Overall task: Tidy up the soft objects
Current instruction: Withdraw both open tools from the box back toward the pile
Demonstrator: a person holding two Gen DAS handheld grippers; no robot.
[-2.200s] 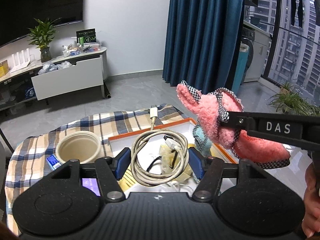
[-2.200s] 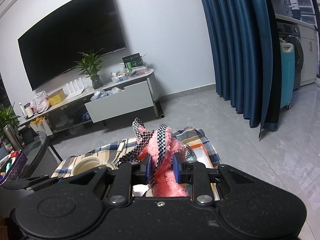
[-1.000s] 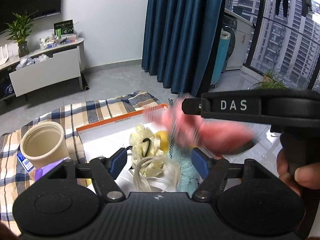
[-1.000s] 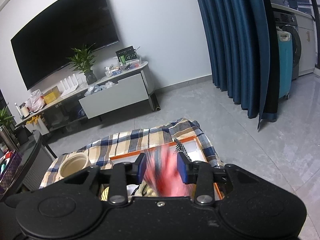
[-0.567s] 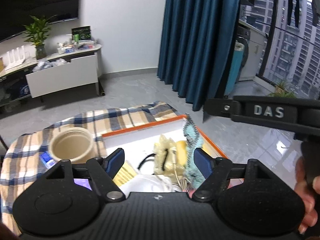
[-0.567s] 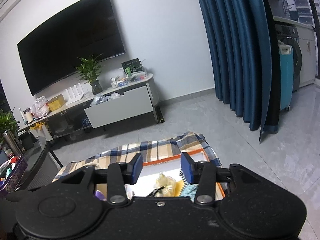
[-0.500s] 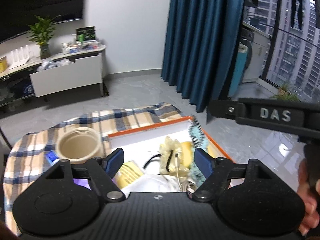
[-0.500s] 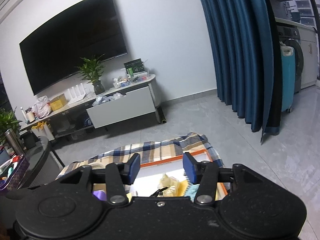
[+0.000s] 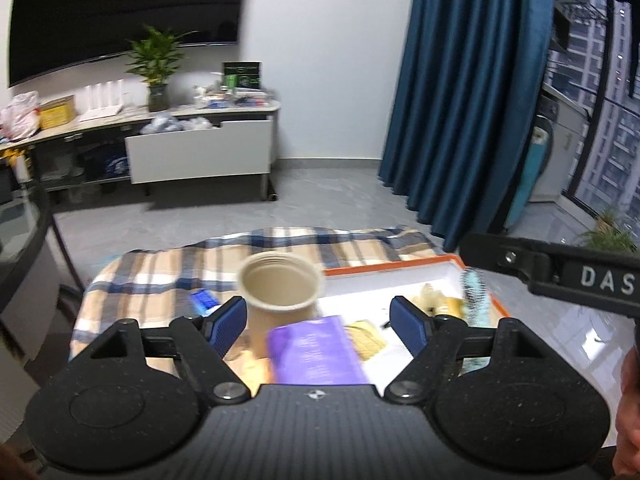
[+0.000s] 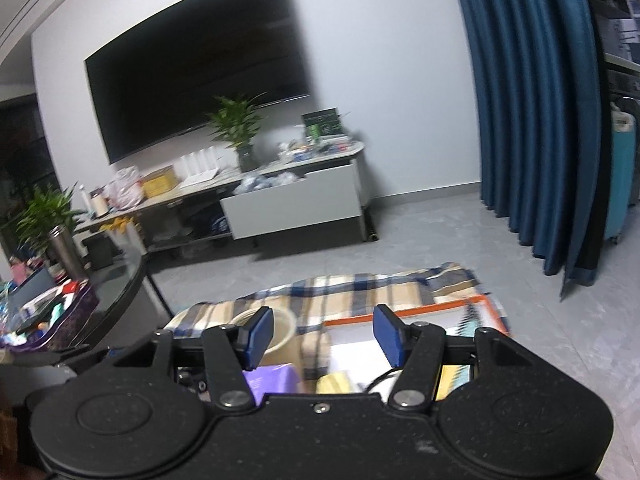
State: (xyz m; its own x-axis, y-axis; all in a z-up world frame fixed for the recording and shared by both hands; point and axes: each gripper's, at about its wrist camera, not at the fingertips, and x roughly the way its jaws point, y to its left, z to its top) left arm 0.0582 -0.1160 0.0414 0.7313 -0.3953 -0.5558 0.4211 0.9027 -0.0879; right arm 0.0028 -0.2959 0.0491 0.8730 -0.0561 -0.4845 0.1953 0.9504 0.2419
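Note:
My left gripper (image 9: 318,316) is open and empty above a beige cup (image 9: 280,286) and a purple packet (image 9: 316,354). An orange-rimmed white tray (image 9: 384,270) lies to the right on a plaid cloth (image 9: 192,268). It holds a teal checked soft thing (image 9: 476,294), a pale yellow soft thing (image 9: 434,298) and a yellow item (image 9: 366,340). My right gripper (image 10: 320,338) is open and empty above the cup (image 10: 282,334) and the tray (image 10: 440,306). Its black body shows in the left wrist view (image 9: 560,272). The pink plush toy is out of sight.
A small blue packet (image 9: 204,300) lies on the cloth left of the cup. A glass side table (image 10: 100,292) with clutter stands to the left. A TV stand (image 10: 292,200), blue curtains (image 10: 532,120) and grey floor lie beyond.
My right gripper opened and let go of the pink plush toy over the tray; the toy dropped out of sight. Both views have swung left towards the cup and purple packet.

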